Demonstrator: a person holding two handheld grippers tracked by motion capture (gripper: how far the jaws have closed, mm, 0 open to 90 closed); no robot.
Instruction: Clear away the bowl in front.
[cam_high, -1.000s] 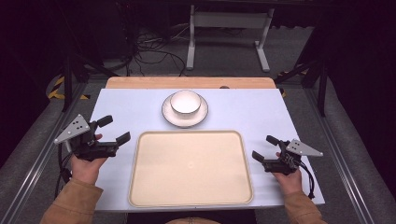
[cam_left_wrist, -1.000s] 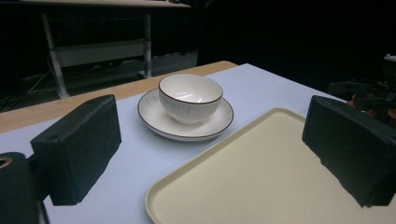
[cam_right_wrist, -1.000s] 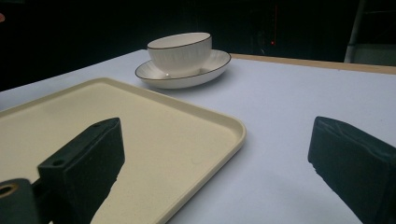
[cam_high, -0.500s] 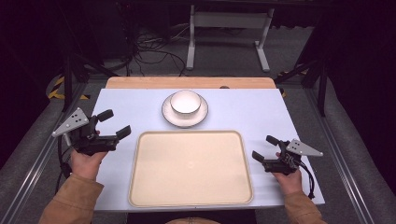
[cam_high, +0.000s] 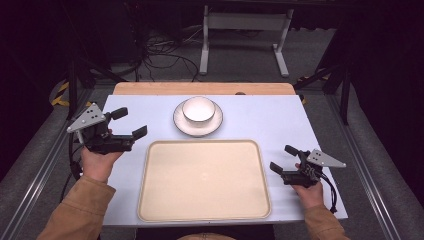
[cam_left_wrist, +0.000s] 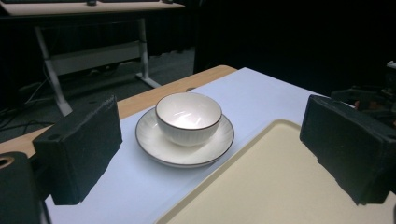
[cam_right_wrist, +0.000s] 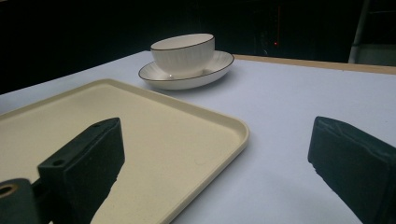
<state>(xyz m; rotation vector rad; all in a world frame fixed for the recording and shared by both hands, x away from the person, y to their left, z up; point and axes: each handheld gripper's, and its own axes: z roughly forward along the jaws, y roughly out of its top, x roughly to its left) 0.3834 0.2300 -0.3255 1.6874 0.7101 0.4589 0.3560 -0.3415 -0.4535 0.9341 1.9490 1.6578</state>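
A white bowl (cam_high: 198, 109) (cam_left_wrist: 188, 116) (cam_right_wrist: 183, 52) sits in a white saucer (cam_high: 186, 125) (cam_left_wrist: 154, 144) (cam_right_wrist: 211, 70) at the back middle of the table. In front of it lies an empty cream tray (cam_high: 204, 180) (cam_left_wrist: 275, 186) (cam_right_wrist: 154, 135). My left gripper (cam_high: 129, 123) (cam_left_wrist: 210, 149) hovers open at the table's left, raised, its jaws pointing towards the bowl. My right gripper (cam_high: 283, 158) (cam_right_wrist: 219, 163) is open and low beside the tray's right edge, nothing between its jaws.
The table has a pale blue top (cam_high: 270, 120) with a wooden strip (cam_high: 200, 88) along the far edge. Beyond it are a white metal stand (cam_high: 240, 30) and cables on the floor (cam_high: 155, 50). Metal rails (cam_high: 360, 165) flank both sides.
My left gripper has risen and moved back and to the left, turning its jaws more towards the bowl. The right gripper has stayed in place.
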